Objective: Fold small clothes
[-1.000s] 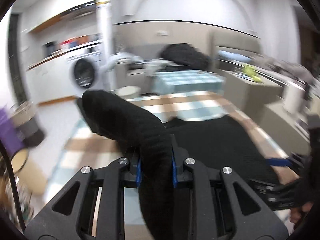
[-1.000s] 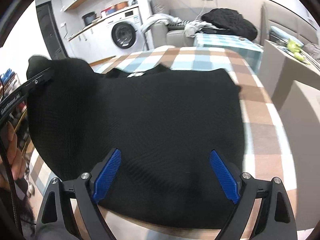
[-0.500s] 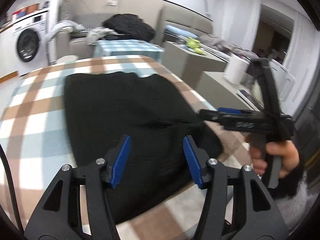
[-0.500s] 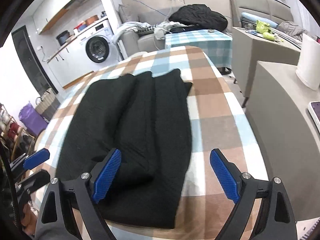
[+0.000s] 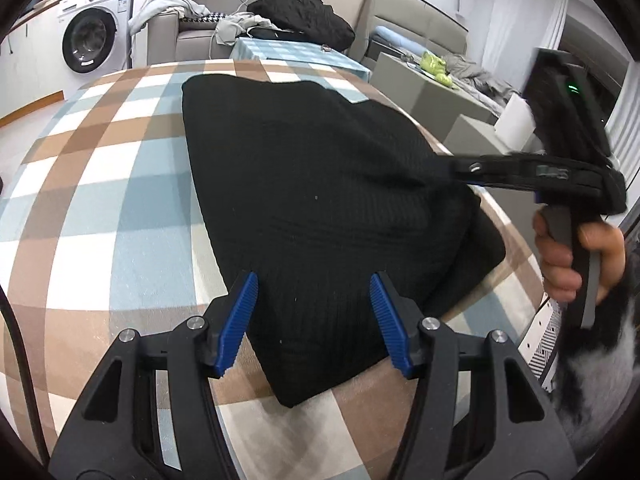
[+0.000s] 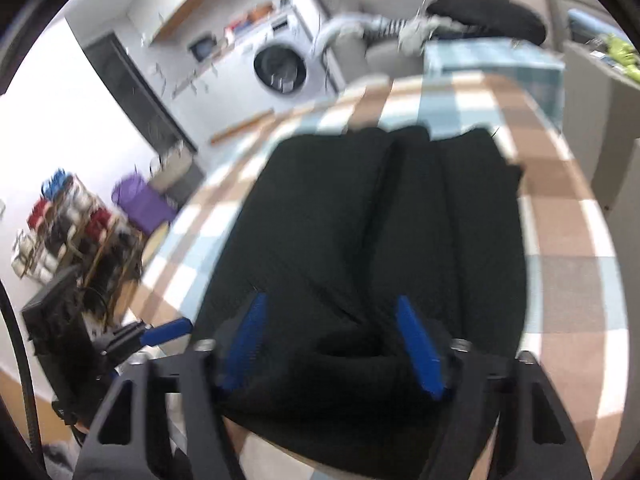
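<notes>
- Since a second ago the left gripper [image 5: 314, 322] has let go of the black roll of cloth it carried and dropped low over the near end of the black garment [image 5: 320, 184]; its jaws have just been opening, the blue pads stand apart, and the cloth lies under the gap without being pressed.
- Meanwhile the right gripper [image 6: 334, 342] has swung in over the garment's near edge and its jaws have just been closing; a raised hump of black cloth sits between the blue pads, but this view is blurred and I cannot tell whether they pinch it.
- From the left wrist view, the right gripper's tips [image 5: 460, 169] lie at the garment's right-hand edge, with the cloth drawn up toward them; a hand [image 5: 576, 254] grips its handle at the right margin.
- Folded lengthwise into a long narrow shape, the garment lies flat on the checked tablecloth [image 5: 100, 200], running away from the cameras.
- Beyond the table stand a washing machine [image 5: 94, 38] at the left, a grey sofa [image 5: 188, 36] with a black heap [image 5: 304, 14] piled on it, and a small checked table [image 5: 296, 54] in front of it.
</notes>
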### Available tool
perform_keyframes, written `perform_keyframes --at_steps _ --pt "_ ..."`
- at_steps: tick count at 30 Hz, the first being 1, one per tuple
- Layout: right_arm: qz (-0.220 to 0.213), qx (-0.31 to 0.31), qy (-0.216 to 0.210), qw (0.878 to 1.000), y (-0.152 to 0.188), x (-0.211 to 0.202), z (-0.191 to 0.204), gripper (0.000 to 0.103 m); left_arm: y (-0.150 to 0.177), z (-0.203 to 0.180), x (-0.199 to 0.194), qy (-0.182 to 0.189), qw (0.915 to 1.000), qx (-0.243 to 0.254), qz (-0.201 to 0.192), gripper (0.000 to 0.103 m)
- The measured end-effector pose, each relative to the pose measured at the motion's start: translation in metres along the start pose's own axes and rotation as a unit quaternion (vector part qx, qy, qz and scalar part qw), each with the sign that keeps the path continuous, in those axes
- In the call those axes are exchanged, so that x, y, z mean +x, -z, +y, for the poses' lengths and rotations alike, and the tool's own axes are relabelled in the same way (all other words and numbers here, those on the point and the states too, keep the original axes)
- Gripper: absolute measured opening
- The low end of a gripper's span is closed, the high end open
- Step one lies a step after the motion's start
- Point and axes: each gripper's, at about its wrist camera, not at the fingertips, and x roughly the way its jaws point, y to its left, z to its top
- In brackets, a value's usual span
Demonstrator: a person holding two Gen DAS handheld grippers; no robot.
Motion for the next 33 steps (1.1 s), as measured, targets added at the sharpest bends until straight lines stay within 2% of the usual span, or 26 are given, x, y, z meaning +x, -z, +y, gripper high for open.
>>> perform_keyframes --at_steps 2,5,7,10,11,12,13,15,17,20,21,23,25,28,29,30,33 --pt "0.044 0.000 -0.003 0.999 0.005 0.016 -0.003 0.061 0.001 0.000 0.003 0.001 1.0000 -0.003 0.001 0.056" --pt "0.068 0.004 -0.016 0.998 0.015 0.017 -0.007 0.060 0.002 0.006 0.003 0.006 0.9999 -0.013 0.000 0.056" --pt "0.070 0.010 -0.040 0.997 0.018 0.012 -0.008 0.058 0.001 0.010 0.002 0.012 0.9998 -0.019 -0.003 0.056" --pt "0.071 0.030 -0.061 0.995 0.025 0.009 -0.010 0.045 -0.002 0.016 0.002 0.017 0.9996 -0.023 -0.004 0.056" --pt "0.064 0.035 -0.067 0.995 0.026 0.008 -0.011 0.035 -0.003 0.017 0.002 0.018 0.9995 -0.025 -0.005 0.056" --pt "0.055 0.039 -0.074 0.995 0.027 0.008 -0.012 0.018 -0.004 0.019 0.002 0.020 0.9994 -0.030 -0.005 0.056" --pt "0.048 0.042 -0.074 0.995 0.027 0.008 -0.011 0.010 -0.005 0.021 0.001 0.022 0.9992 -0.034 -0.005 0.056" --pt "0.026 0.034 -0.074 0.996 0.024 -0.001 -0.003 0.006 -0.009 0.024 -0.003 0.024 0.9989 -0.040 -0.009 0.056" --pt "-0.007 0.003 -0.074 0.997 0.020 -0.025 0.020 0.006 -0.012 0.026 -0.009 0.022 0.9987 -0.042 -0.017 0.056" --pt "-0.021 -0.012 -0.074 0.997 0.026 -0.046 0.038 0.006 -0.014 0.029 -0.013 0.021 0.9987 -0.043 -0.020 0.056" --pt "-0.014 -0.012 -0.063 0.998 0.030 -0.044 0.038 0.006 -0.013 0.028 -0.012 0.022 0.9987 -0.042 -0.017 0.057" --pt "0.020 -0.012 -0.007 1.000 0.041 -0.024 0.030 0.006 -0.012 0.026 -0.006 0.023 0.9991 -0.034 -0.009 0.057" --pt "0.060 0.013 0.012 0.998 0.046 -0.001 0.016 0.006 -0.008 0.021 0.002 0.021 0.9994 -0.026 0.005 0.057" --pt "0.056 0.028 -0.008 0.998 0.042 0.001 0.008 0.021 -0.001 0.013 0.008 0.012 0.9997 -0.006 0.018 0.057" --pt "0.049 0.028 -0.021 0.998 0.037 -0.001 0.009 0.037 0.000 0.011 0.009 0.009 0.9998 0.001 0.020 0.057" --pt "0.038 0.028 -0.033 0.998 0.030 -0.001 0.009 0.048 0.001 0.009 0.009 0.007 0.9997 0.007 0.022 0.057" --pt "0.032 0.037 -0.041 0.998 0.000 0.010 0.006 0.048 0.004 0.007 0.011 0.004 0.9995 0.013 0.030 0.057"
